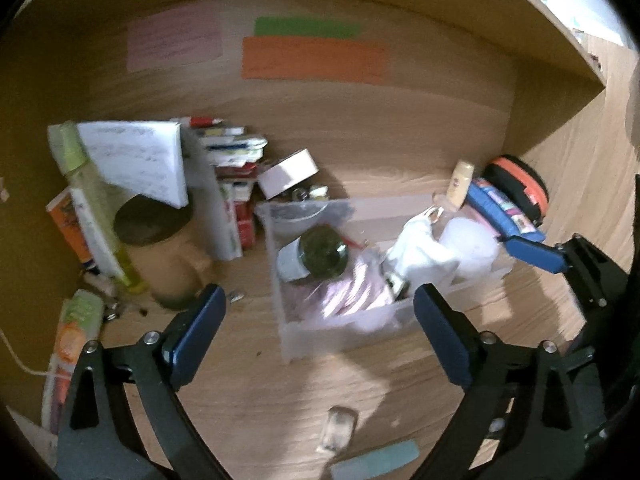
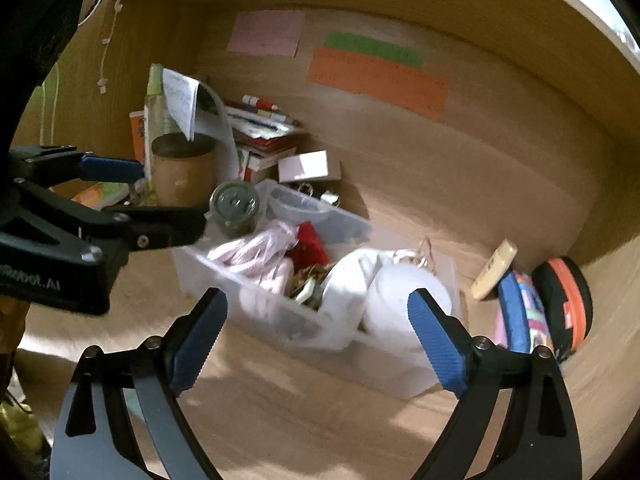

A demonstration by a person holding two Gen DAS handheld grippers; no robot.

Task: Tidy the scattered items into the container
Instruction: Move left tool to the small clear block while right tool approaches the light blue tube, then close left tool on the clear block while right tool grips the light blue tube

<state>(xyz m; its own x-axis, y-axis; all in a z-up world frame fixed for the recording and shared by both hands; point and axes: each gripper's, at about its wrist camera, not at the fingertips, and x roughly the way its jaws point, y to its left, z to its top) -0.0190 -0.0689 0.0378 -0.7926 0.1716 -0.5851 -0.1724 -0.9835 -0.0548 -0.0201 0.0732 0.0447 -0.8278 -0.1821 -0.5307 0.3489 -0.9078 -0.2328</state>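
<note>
A clear plastic bin (image 1: 304, 340) sits on the wooden desk. It holds a dark green jar (image 1: 324, 254), pink striped cloth (image 1: 352, 292) and a white bag (image 1: 424, 248). My left gripper (image 1: 318, 300) is open in front of the bin's near wall, with nothing gripped. In the right wrist view my right gripper (image 2: 318, 300) is open before the same bin (image 2: 280, 320), near the white bag (image 2: 400, 292). My left gripper (image 2: 168, 192) shows at the left beside the jar (image 2: 235, 208). A small clear item (image 1: 338, 428) and a pale teal bar (image 1: 376, 464) lie loose on the desk nearby.
Right of the bin are a blue pencil case (image 2: 514, 312), an orange-black round pouch (image 2: 568, 300) and a tan bottle (image 2: 494, 270). To its left stand a cardboard tube (image 2: 182, 172), stacked books (image 2: 260, 136) and a white box (image 2: 308, 166). Coloured notes (image 2: 376, 80) hang on the back panel.
</note>
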